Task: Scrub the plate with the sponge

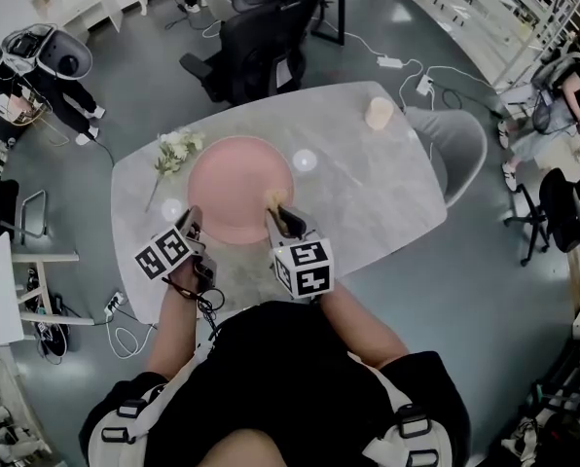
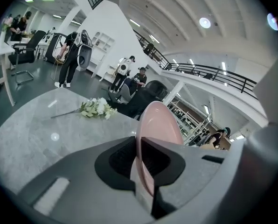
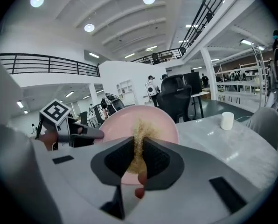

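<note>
A round pink plate (image 1: 239, 187) lies on the grey marble table (image 1: 368, 202). My left gripper (image 1: 193, 218) is shut on the plate's near-left rim; in the left gripper view the plate (image 2: 158, 125) stands edge-on between the jaws of the left gripper (image 2: 140, 164). My right gripper (image 1: 277, 212) is shut on a tan fibrous sponge (image 1: 273, 200) that rests on the plate's near-right part. The right gripper view shows the sponge (image 3: 139, 141) squeezed in the right gripper (image 3: 138, 164), the plate (image 3: 162, 122) behind it and the left gripper (image 3: 69, 133) at its left.
A bunch of white flowers (image 1: 176, 150) lies left of the plate. A cream cup (image 1: 379, 113) stands at the table's far right. A black office chair (image 1: 256, 47) and a grey chair (image 1: 465, 149) stand by the table. People stand farther off.
</note>
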Available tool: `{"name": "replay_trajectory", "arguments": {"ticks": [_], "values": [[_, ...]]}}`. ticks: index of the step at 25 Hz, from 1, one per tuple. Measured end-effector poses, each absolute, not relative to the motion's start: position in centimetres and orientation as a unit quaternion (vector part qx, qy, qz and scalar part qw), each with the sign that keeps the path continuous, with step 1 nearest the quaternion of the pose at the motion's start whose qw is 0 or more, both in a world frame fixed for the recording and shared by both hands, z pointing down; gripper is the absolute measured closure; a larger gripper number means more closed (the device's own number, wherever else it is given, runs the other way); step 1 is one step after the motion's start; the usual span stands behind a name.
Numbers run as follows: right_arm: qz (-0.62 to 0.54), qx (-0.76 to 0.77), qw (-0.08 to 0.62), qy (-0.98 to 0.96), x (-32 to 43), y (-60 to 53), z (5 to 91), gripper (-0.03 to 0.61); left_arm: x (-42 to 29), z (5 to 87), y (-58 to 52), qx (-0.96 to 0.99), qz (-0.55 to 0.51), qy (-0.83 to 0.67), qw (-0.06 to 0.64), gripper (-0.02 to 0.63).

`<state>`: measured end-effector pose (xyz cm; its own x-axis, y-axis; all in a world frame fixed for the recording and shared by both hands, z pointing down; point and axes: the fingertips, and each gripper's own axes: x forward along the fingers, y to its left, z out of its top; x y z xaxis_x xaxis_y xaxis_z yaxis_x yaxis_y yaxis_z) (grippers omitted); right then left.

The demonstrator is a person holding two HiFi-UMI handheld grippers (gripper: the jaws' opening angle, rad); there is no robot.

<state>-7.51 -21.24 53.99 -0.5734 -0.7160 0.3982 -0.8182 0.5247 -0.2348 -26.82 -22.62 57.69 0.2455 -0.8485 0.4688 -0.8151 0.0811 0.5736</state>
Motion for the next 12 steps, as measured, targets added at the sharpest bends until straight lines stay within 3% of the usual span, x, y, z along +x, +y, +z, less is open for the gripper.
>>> {"name": "replay_trajectory", "arguments": {"ticks": [12], "values": [[0.279,0.474,0.175,-0.817,-5.7,-21.8,58.2,0.523,-22.1,54.5,-22.2,0.724,-0.039,-0.572,0.384,0.578]]}}
